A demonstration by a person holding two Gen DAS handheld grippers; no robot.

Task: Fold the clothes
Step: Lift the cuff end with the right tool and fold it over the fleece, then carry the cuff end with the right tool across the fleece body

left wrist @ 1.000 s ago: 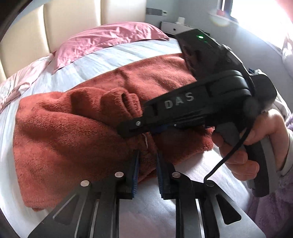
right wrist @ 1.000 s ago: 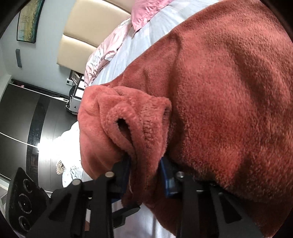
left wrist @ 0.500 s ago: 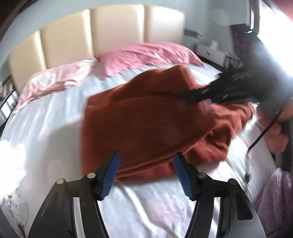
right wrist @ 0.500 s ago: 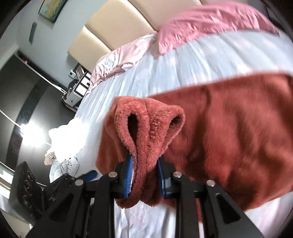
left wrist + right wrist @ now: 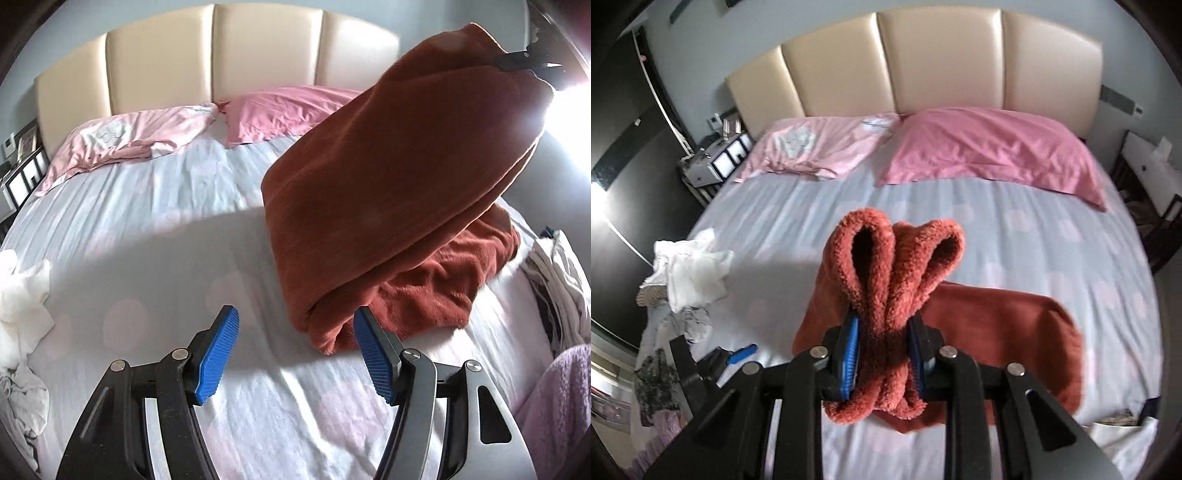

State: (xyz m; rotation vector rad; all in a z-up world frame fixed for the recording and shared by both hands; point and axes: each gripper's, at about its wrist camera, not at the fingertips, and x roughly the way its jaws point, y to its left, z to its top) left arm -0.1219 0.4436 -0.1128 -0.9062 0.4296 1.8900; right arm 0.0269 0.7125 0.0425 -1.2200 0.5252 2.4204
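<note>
Rust-red fleece garment (image 5: 886, 266) is bunched in thick folds between the blue pads of your right hand-held gripper (image 5: 882, 350), which is clamped on it well above the bed (image 5: 1015, 229). From there the cloth drapes down, and its lower end lies crumpled on the pale dotted sheet near the bed's right side. Your left hand-held gripper (image 5: 295, 354) stands with its jaws apart, having just been opening, and nothing sits between its pads; the garment's low corner hangs just beside its right finger. Two pink pillows (image 5: 990, 147) lie at the cream padded headboard (image 5: 942, 62). White crumpled clothes (image 5: 690, 269) rest at the left edge of the bed.
</note>
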